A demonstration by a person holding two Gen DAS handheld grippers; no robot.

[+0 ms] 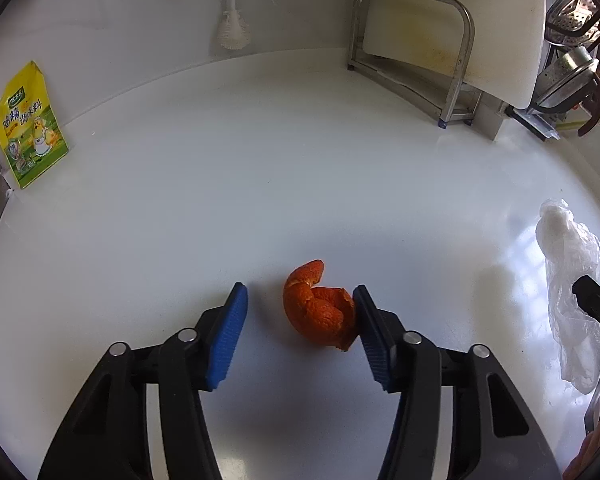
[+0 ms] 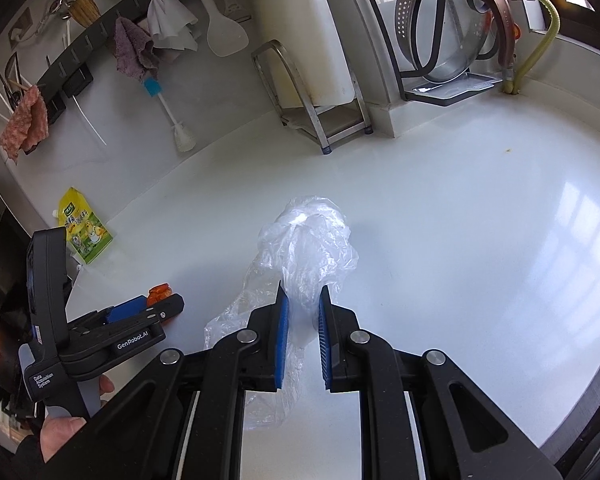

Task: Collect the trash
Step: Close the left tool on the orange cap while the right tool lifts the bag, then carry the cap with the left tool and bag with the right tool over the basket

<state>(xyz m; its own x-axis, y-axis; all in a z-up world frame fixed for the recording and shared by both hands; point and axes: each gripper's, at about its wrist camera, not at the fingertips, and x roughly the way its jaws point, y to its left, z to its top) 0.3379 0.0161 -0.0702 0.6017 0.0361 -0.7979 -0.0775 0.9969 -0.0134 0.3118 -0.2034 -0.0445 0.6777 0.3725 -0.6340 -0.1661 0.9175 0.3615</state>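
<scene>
A curled piece of orange peel (image 1: 320,312) lies on the white counter (image 1: 260,160). My left gripper (image 1: 300,294) stands open around it: the right blue pad touches the peel's edge, while the left pad is a gap away. From the right wrist view, the left gripper (image 2: 160,304) shows at the lower left with the peel (image 2: 159,291) at its tip. My right gripper (image 2: 303,292) is shut on a crumpled clear plastic bag (image 2: 312,236), which trails over the counter. The bag (image 1: 568,264) also shows at the right edge of the left wrist view.
A yellow seasoning pouch (image 1: 30,128) lies at the counter's left end. At the back stand a metal rack holding a white cutting board (image 1: 412,52), a hanging dish brush (image 1: 232,28) and a dish rack with a steel colander (image 2: 444,28). Cloths hang on a wall rail (image 2: 132,46).
</scene>
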